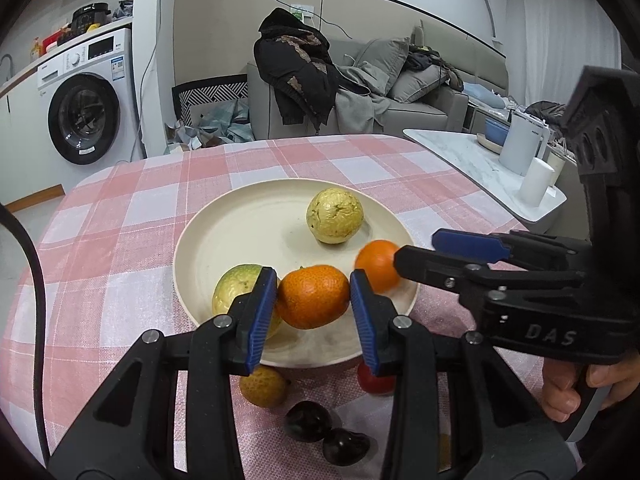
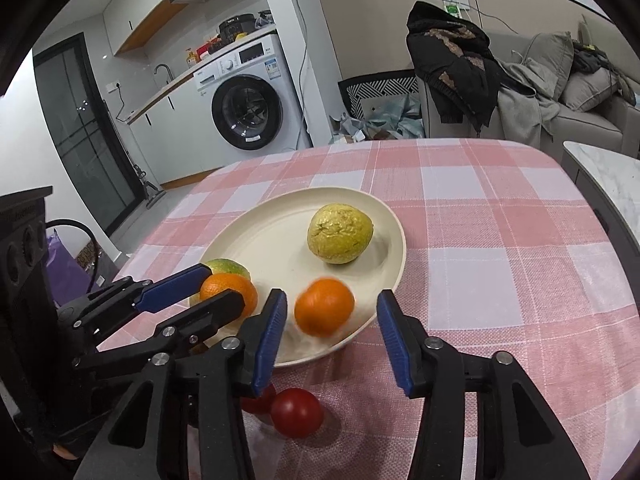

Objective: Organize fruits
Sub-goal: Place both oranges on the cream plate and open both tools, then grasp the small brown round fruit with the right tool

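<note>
In the left wrist view, the left claw [image 1: 313, 300] is clenched on an orange [image 1: 313, 295], its blue pads pressing the dimpled skin on both sides, just above the near rim of a cream plate [image 1: 240, 232]. A green-yellow fruit [image 1: 236, 288] sits on the plate just left of it, a wrinkled yellow fruit [image 1: 335, 215] lies farther back, and a second orange [image 1: 378, 266], blurred, is at the plate's right edge by the right claw [image 1: 416, 249]. On the pink checked surface [image 1: 120, 216] near the camera lie a small yellow-brown fruit [image 1: 263, 386], two dark fruits [image 1: 308, 420] and a red fruit [image 1: 374, 380]. In the right wrist view, the right claw [image 2: 332, 320] is released, pads well apart, with the blurred second orange [image 2: 324, 307] between them touching neither. A red tomato [image 2: 297, 412] rests on the surface below.
</note>
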